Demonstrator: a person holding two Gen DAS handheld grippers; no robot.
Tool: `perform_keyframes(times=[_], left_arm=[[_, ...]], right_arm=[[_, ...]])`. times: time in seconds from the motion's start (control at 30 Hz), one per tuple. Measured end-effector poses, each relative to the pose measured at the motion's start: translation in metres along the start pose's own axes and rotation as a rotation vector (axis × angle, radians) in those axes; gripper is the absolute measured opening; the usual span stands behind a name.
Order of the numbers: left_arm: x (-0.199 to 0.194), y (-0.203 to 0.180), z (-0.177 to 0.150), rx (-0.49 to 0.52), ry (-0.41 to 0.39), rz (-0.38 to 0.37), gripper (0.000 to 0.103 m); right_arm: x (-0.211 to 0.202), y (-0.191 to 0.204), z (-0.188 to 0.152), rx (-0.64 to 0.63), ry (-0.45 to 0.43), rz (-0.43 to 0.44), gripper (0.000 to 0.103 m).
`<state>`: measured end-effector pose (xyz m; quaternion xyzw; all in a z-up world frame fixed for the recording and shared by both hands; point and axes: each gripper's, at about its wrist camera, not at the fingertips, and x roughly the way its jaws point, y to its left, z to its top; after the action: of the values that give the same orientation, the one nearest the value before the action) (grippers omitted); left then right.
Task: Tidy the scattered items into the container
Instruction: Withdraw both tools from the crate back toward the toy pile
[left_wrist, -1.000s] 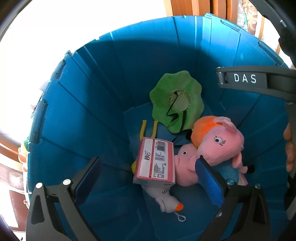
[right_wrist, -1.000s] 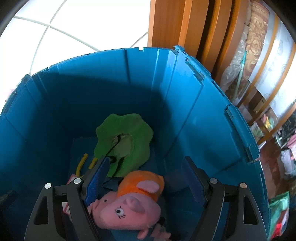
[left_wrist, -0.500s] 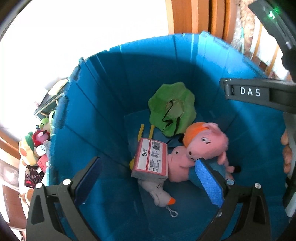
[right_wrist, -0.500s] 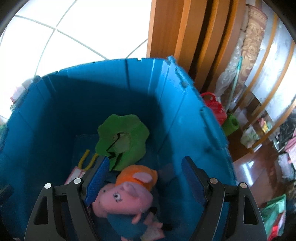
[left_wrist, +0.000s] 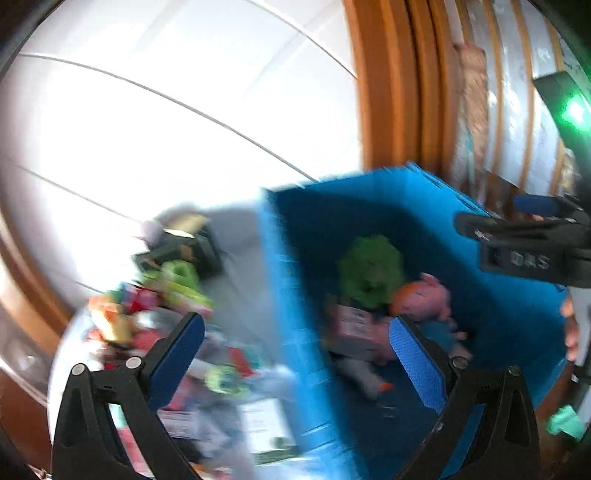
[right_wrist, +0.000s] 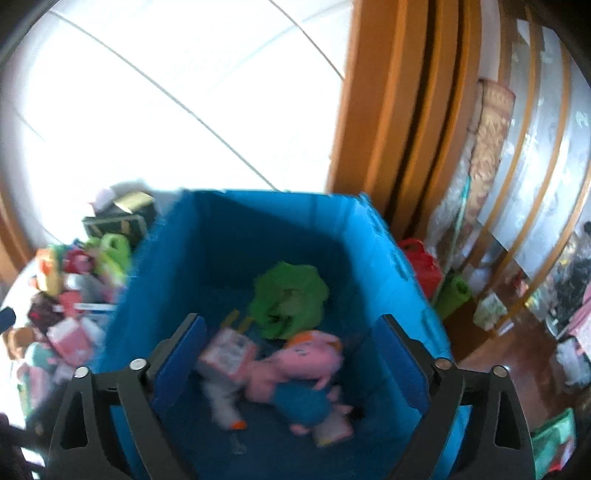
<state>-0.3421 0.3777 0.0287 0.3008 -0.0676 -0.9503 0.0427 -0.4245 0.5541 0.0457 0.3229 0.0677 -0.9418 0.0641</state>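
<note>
Both views are smeared by motion blur, so fine detail is lost. The deep blue plastic container (right_wrist: 258, 236) fills the lower middle of the right wrist view and the right half of the left wrist view (left_wrist: 369, 206). On its floor lie a pink plush pig with an orange cap (right_wrist: 299, 358), a floppy green plush leaf (right_wrist: 288, 299), a small pink-and-white carton (right_wrist: 225, 350) and a white plush toy with an orange tip (right_wrist: 225, 402), partly hidden under the carton. The left gripper (left_wrist: 295, 354) is spread wide and holds nothing, straddling the container's left wall. The right gripper (right_wrist: 291, 354) is likewise spread and empty, above the container. A heap of scattered colourful toys and packets (left_wrist: 155, 317) lies outside, at the left of the frame, too blurred to identify singly.
</note>
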Motion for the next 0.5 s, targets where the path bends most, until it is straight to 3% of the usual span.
perform_keyframes(times=[0.13,0.33,0.5], left_arm=[[-0.046,0.072,-0.036,-0.043,-0.065,0.096,0.102],[-0.068,0.164,-0.092,-0.098,-0.021,0.161,0.102],[-0.078,0.238,-0.131,-0.186,-0.002,0.226,0.102]], right_arm=[[-0.044,0.072,-0.017,-0.021,-0.076,0.074,0.102],[-0.078,0.18,-0.053,-0.088,-0.117,0.238,0.102],[-0.085,0.238,-0.071,-0.114,-0.157,0.334,0.102]])
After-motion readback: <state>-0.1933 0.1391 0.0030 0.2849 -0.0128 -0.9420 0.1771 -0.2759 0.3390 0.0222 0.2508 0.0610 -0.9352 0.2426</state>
